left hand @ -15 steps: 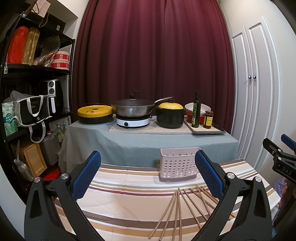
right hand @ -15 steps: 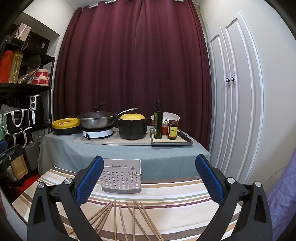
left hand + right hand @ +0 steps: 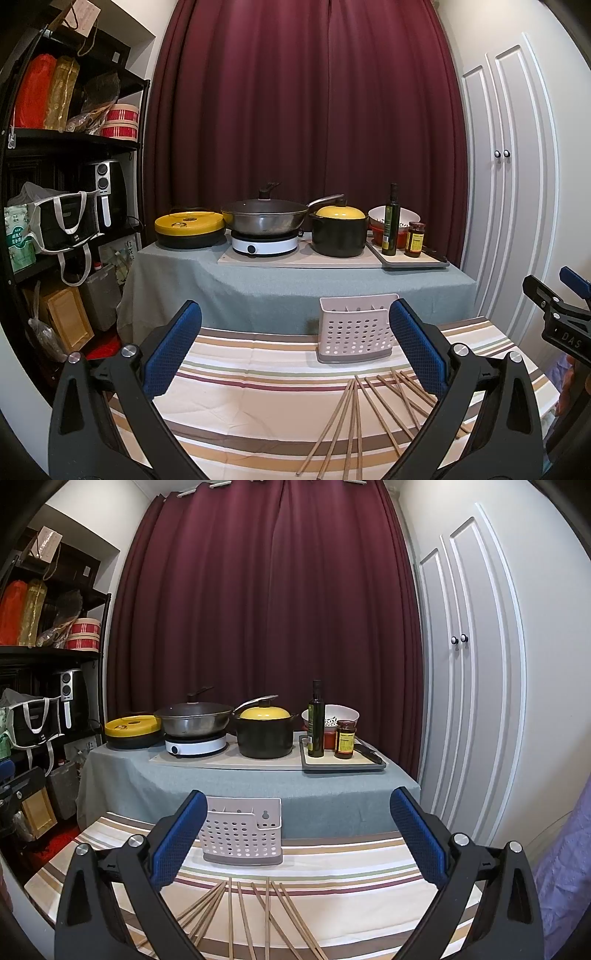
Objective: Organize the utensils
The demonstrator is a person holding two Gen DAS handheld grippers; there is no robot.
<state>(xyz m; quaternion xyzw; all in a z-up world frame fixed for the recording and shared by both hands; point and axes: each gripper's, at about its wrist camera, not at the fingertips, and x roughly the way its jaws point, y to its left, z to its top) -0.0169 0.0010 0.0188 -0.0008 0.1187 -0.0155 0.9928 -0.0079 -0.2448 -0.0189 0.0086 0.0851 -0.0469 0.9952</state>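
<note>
Behind both grippers, at the far end of the room, hangs a dark red curtain (image 3: 306, 110), with a white cupboard (image 3: 476, 686) to its right and a black shelf rack (image 3: 70, 177) on the left. Ahead of the tools stands a side table under a grey-green cloth (image 3: 295, 284), carrying a yellow-lidded pan (image 3: 189, 229), a wok (image 3: 265, 218) on a white hob (image 3: 264, 245), a black pot (image 3: 339, 232) with yellow lid, an oil bottle (image 3: 390, 221) and a jar (image 3: 414, 239) on a tray. Nearer, under both tools, is the table with a striped cloth (image 3: 258, 369). Left gripper (image 3: 295, 354): jaws wide apart, blue pads bare, nothing held, hovering over the cloth. Right gripper (image 3: 297, 836): same state (wide apart, nothing between the pads). In the left view the right tool's black frame shows at the right edge. Holder (image 3: 242, 830), white and perforated, stands upright on the cloth ahead of both tools; in the left view it sits just inside the right finger (image 3: 415, 352), in the right view just inside the left finger (image 3: 179, 836). Chopsticks (image 3: 369, 413) lie loose and fanned out flat on the cloth, nearer than the holder and apart from it, below the right half of the left gripper and low between the right gripper's fingers (image 3: 258, 919). Neither tool touches them.
</note>
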